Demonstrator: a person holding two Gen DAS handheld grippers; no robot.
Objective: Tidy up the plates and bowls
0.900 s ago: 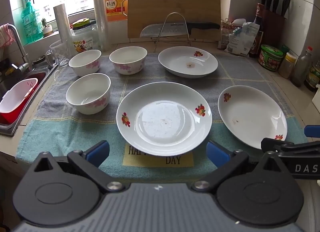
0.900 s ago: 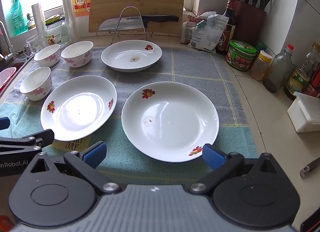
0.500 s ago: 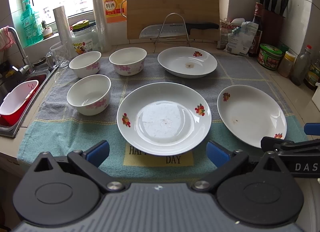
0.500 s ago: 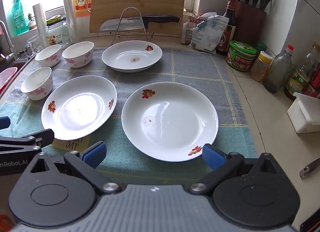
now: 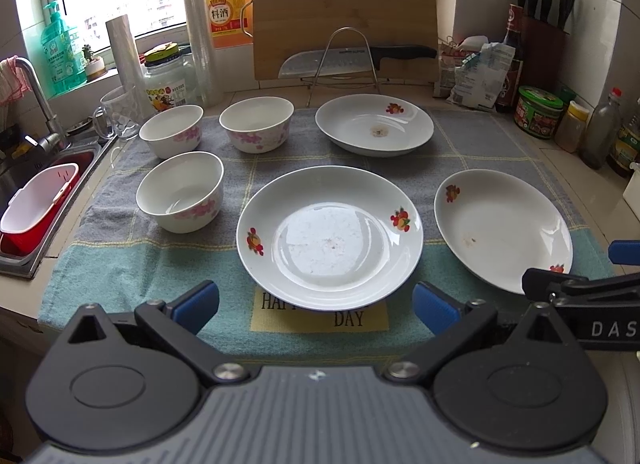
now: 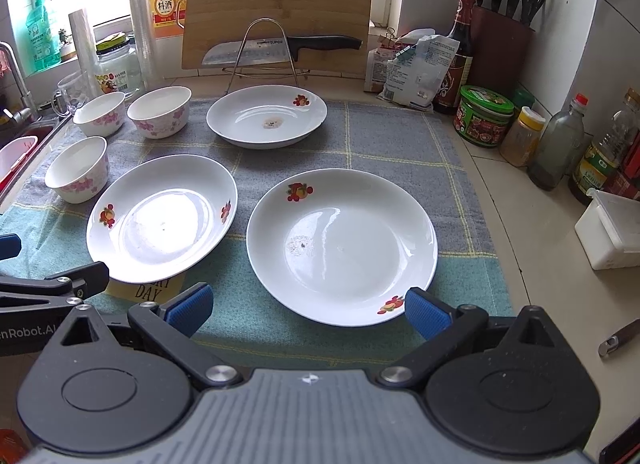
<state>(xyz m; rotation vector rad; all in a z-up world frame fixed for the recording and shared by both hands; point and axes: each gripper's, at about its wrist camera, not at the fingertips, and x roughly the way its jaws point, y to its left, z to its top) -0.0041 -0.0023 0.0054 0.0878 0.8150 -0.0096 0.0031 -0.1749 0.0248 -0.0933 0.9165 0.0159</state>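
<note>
Tiled counter, checked cloth over it, three plates, three bowls on cloth

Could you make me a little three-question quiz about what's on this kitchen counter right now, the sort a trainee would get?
1. How many bowls and how many plates lie on the towel?
2. True or false: the left gripper is clamped on a plate.
3. Which plate sits nearest the knife: A, the far plate; B, the middle plate; C, the right plate?

Key: 1. Three bowls, three plates, none stacked. 2. False; both it and the right gripper are open and hold nothing. 3. A.
</note>
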